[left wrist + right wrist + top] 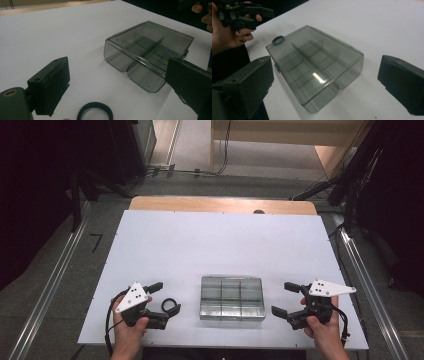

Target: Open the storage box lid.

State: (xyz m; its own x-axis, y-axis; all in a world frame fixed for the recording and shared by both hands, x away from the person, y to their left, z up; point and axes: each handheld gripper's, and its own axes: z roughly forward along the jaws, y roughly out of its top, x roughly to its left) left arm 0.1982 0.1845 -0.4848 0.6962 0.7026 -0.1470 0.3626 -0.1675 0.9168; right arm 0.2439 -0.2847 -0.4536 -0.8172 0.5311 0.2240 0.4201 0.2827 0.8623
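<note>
A clear plastic box (232,298) with little walls inside sits on the white table (200,245), near the front edge and about in the middle. The walls split it into small rooms, and its lid looks shut. A small black ring (168,304) lies flat on the table to the left of the box, a little apart from it. The left gripper (162,299) is right by the ring, with one jaw on each side of it. Its jaws are spread wide and hold nothing. In the left gripper view the ring (95,113) lies low between the two jaws, with the box (150,53) farther off. The right gripper (286,299) is just to the right of the box, not touching it. Its jaws are spread wide too, with nothing in them. In the right gripper view the box (314,65) lies between the jaws, a bit ahead of them.
</note>
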